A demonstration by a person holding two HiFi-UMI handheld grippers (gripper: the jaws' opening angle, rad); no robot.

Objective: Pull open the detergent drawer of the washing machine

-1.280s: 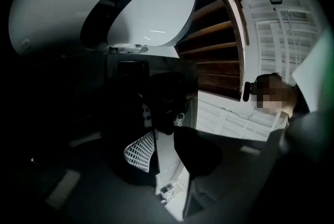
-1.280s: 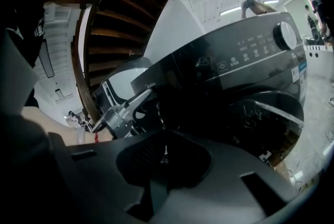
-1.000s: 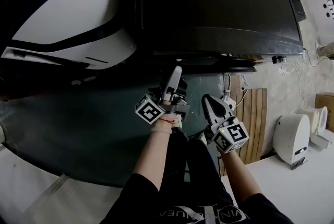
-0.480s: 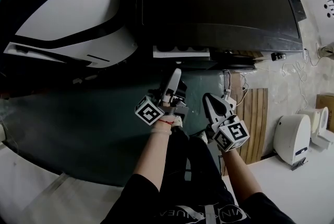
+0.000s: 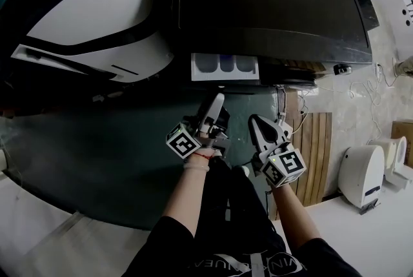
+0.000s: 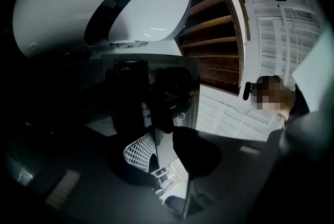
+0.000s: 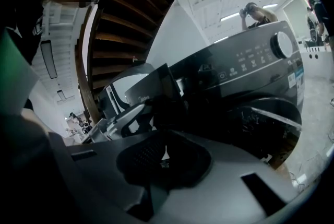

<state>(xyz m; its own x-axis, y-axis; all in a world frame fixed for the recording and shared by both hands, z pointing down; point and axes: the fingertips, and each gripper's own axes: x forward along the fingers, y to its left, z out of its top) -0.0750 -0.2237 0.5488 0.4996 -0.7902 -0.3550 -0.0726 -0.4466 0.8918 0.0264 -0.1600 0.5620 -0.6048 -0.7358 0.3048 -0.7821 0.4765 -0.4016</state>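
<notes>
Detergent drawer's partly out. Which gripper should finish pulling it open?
Probably left. The left gripper sits just below the detergent drawer, tips pointing at its front. The right gripper hangs lower, off to the drawer's right, jaws together.

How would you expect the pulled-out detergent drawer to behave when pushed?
The detergent drawer looks like a rigid moulded tray divided into compartments, so it is probably stiff and light. It juts straight from the washing machine, so it should likely slide, not tip.
</notes>
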